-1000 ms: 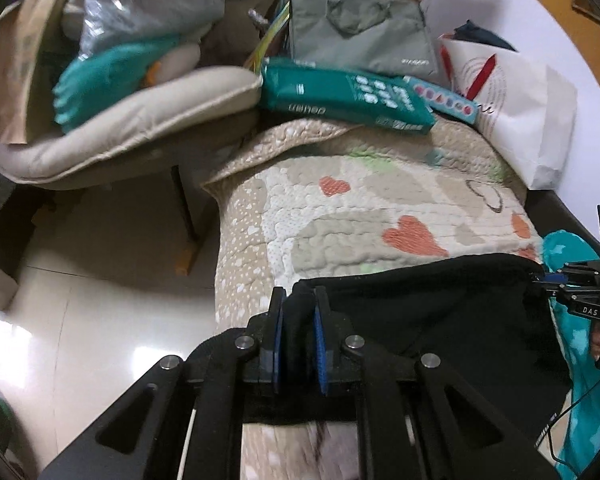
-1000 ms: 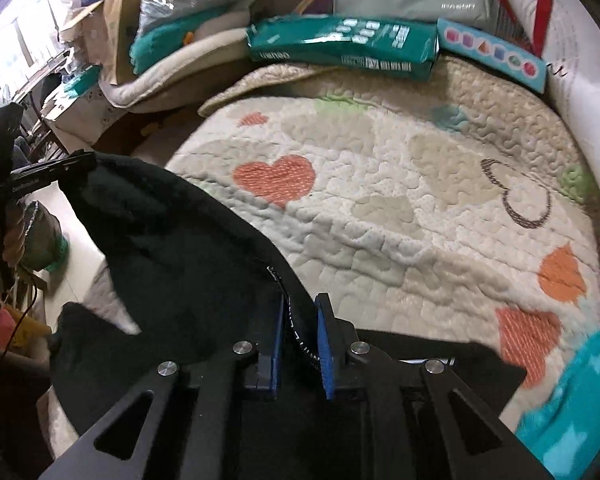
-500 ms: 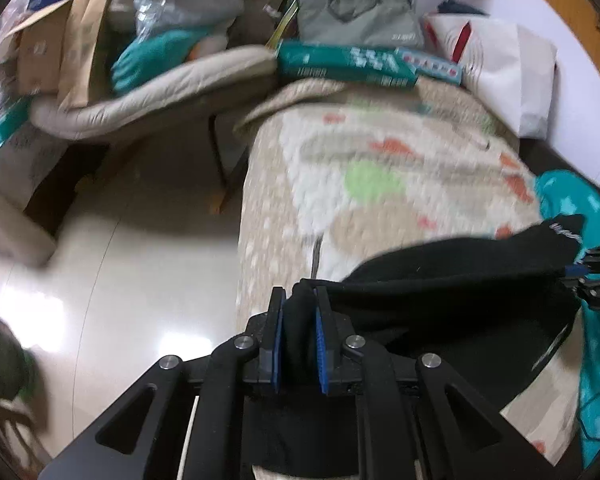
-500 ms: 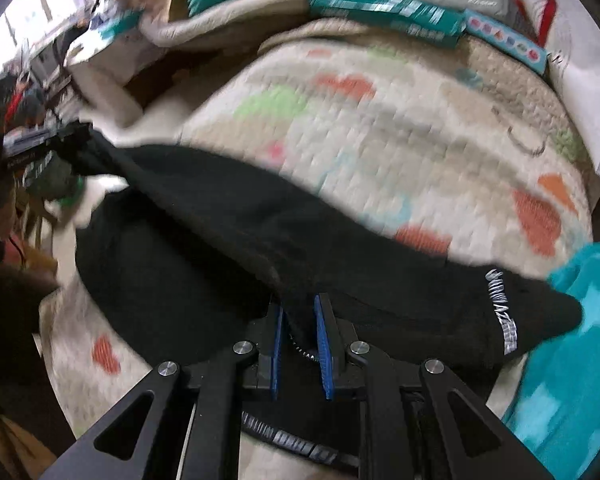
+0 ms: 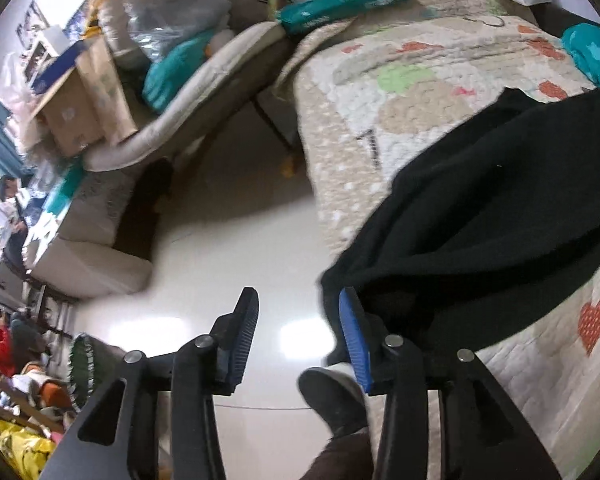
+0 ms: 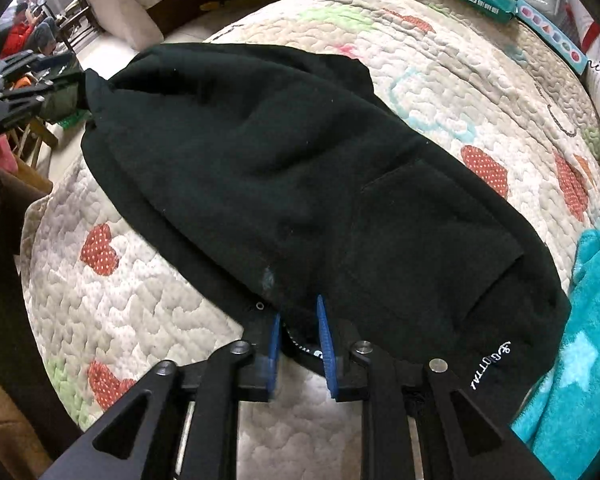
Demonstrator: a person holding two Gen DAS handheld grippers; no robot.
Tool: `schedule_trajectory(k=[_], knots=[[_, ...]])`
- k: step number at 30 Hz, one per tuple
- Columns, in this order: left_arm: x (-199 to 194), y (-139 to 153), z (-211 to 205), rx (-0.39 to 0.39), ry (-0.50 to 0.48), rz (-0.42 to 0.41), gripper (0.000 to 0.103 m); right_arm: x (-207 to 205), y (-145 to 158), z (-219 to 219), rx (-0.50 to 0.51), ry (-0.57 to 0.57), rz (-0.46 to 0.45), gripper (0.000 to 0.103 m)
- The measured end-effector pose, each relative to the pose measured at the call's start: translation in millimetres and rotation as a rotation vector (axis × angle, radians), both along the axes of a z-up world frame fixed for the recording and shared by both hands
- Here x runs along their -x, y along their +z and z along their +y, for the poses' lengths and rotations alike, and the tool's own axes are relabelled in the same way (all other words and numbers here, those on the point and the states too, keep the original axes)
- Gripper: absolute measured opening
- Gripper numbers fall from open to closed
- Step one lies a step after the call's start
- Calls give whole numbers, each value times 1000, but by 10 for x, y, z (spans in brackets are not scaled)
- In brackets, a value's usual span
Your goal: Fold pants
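Observation:
The black pants (image 6: 300, 176) lie folded across the heart-patterned quilt (image 6: 440, 80) on the bed. In the left wrist view the pants (image 5: 480, 220) sit at the right, beside the bed's edge. My left gripper (image 5: 296, 312) is open and empty over the floor, its right finger just touching the pants' end. It also shows at the far left of the right wrist view (image 6: 32, 92). My right gripper (image 6: 298, 320) has its jaws slightly apart around the near hem of the pants, loose on the cloth.
A teal blanket (image 6: 580, 340) lies at the bed's right. A green pack (image 5: 340, 4) and bags sit at the bed's head. A cushioned chair (image 5: 204, 92) piled with boxes stands left of the bed, over shiny floor (image 5: 220, 240). A foot (image 5: 332, 396) shows below.
Both grippers carried the pants down onto the quilt, folded over. My left gripper opened and let go of its end. My right gripper's jaws parted a little.

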State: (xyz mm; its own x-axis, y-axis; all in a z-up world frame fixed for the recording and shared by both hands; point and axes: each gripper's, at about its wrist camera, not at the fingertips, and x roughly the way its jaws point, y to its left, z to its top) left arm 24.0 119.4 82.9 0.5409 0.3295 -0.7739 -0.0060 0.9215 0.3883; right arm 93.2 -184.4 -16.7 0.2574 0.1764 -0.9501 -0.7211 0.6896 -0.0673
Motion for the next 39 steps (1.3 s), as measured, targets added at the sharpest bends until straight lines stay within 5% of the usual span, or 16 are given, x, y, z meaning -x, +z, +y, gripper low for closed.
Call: schedule_trajectory(k=[3,9,14,19,23,25,27,30,34,37,38,39], knots=[[92,166,195,24,47,-23,44,80,61,-37,9,-6,-18,65],[245,510,645,238,228,-117,48,262,332,-95,-22,16,-75,66],[-61,431,554,400,342,-122,48,106,657,-3,-182,-74,-80,66],[-220,56,492,555,451,-78,48,75,864,682,-273,38,-93,66],[-213,-512,436,488,514,178,48,117,831,1399,-209,199,-151,66],[-131,-705,471,454,536,232,48,107,755,1712,-184,250,-161,66],[-9,-832,583,438,598,238,48,84,681,2038,-166,304,-155,66],[177,-963,889,615,743,214,48,111,530,2485,-130,410,-127,66],[388,-825,1212,747,884,39,48,178,187,2963,-30,542,-125,65],[503,-725,1352,811,947,-70,48,157,-187,3223,96,597,-115,48],[520,-715,1362,826,958,-87,48,133,-277,3235,128,601,-91,12],[547,-703,1371,850,969,-107,48,123,-335,3261,149,602,-88,7]])
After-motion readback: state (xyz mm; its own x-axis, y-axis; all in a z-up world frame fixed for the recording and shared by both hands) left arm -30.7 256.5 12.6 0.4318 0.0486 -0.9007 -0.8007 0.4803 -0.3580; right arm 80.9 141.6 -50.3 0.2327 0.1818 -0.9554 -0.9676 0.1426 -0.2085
